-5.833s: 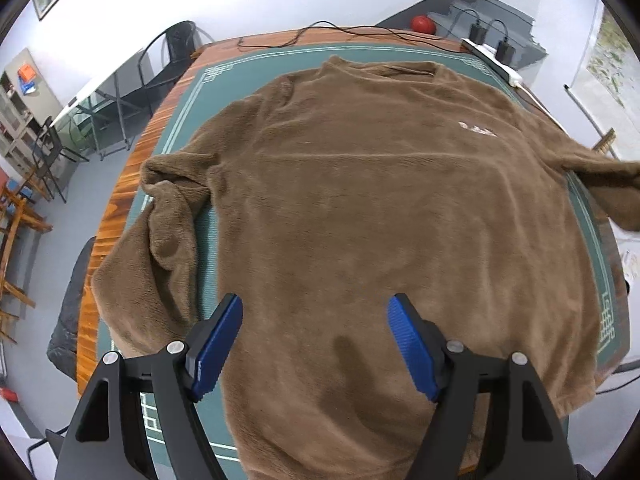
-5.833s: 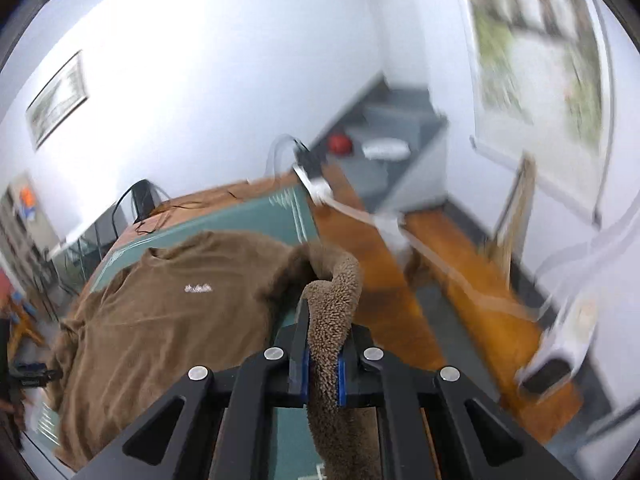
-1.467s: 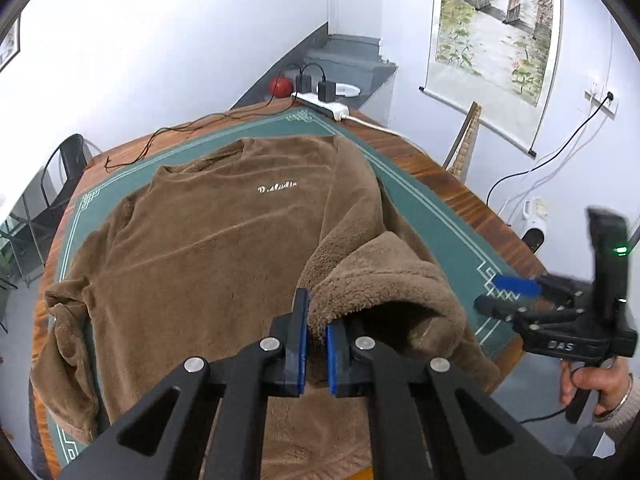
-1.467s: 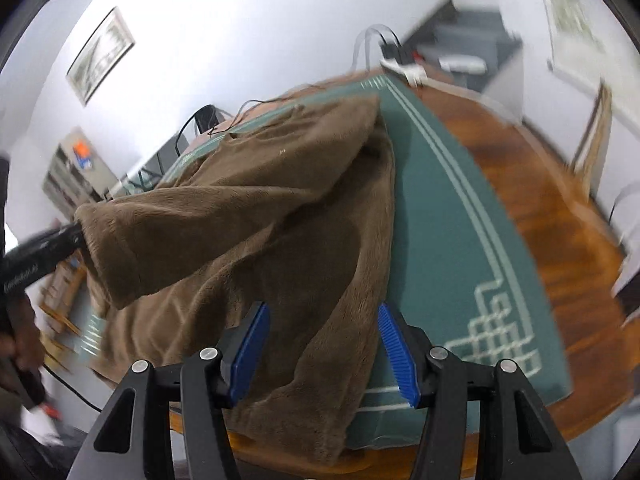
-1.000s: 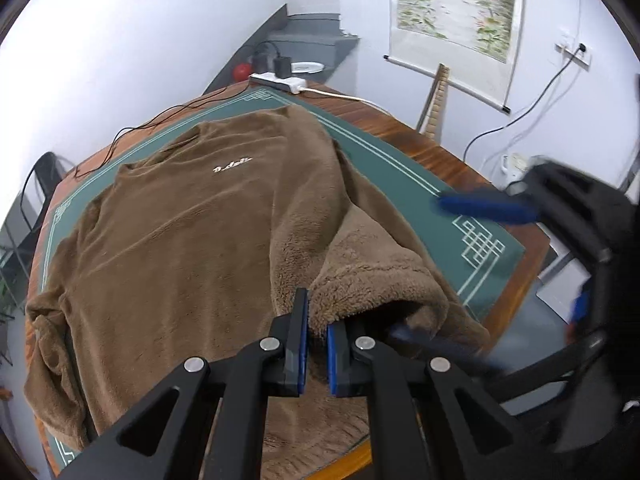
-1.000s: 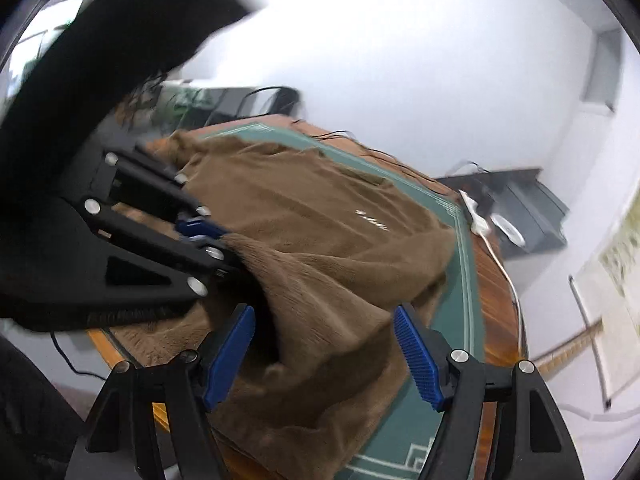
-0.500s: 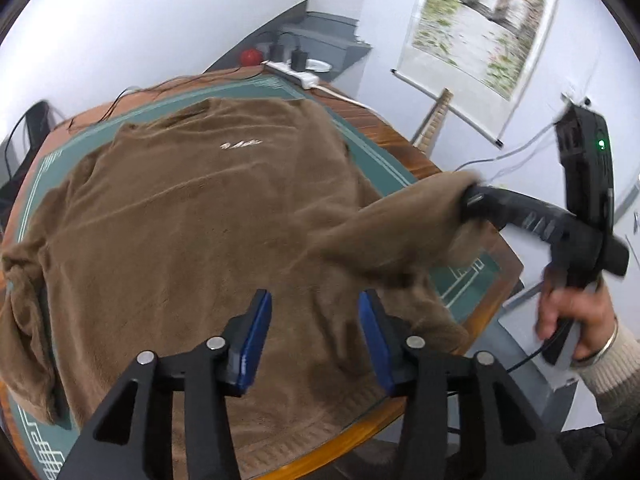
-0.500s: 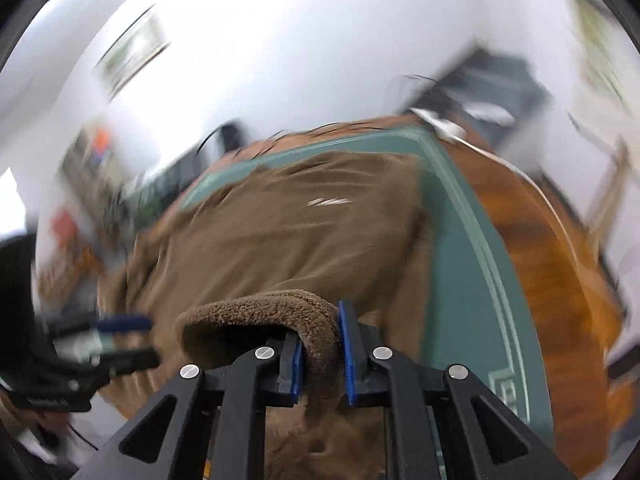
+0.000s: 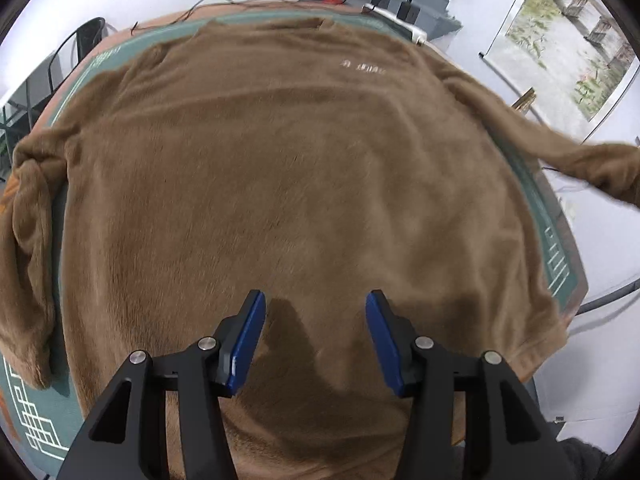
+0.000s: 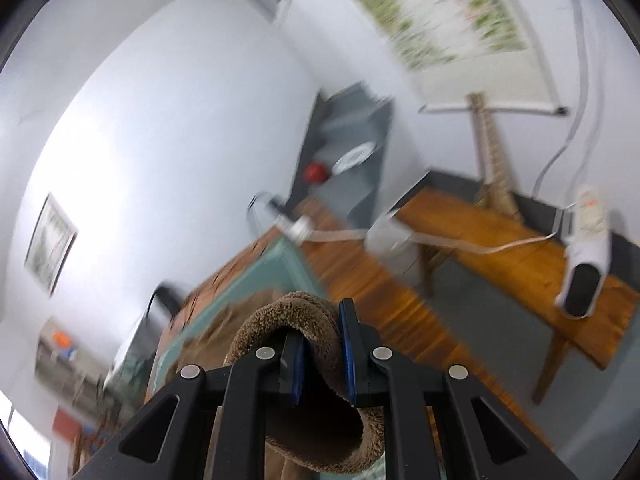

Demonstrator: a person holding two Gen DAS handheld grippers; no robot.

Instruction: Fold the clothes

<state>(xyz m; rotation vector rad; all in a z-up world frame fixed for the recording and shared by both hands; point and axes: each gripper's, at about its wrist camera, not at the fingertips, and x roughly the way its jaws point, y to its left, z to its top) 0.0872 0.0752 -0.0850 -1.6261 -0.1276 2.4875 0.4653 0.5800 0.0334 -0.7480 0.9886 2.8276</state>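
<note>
A brown fleece sweatshirt (image 9: 288, 184) lies front up on the green table mat (image 9: 558, 248), with small white lettering near the chest. My left gripper (image 9: 316, 340) is open and empty, low over the hem. Its left sleeve (image 9: 28, 248) lies folded down along the left edge. Its right sleeve (image 9: 576, 160) is stretched out past the table's right edge. In the right wrist view my right gripper (image 10: 322, 356) is shut on that sleeve's cuff (image 10: 296, 320) and holds it up, off the table's side.
A power strip with plugged chargers (image 9: 400, 20) and cables lie at the table's far edge. A grey cabinet with a red ball (image 10: 316, 172) stands in the corner. A wooden bench (image 10: 500, 232) and a white heater (image 10: 584, 248) stand to the right.
The left gripper let go of the sleeve cuff and opened; it now hovers over the hem. The right gripper closed on the cuff and pulled the sleeve out to the right.
</note>
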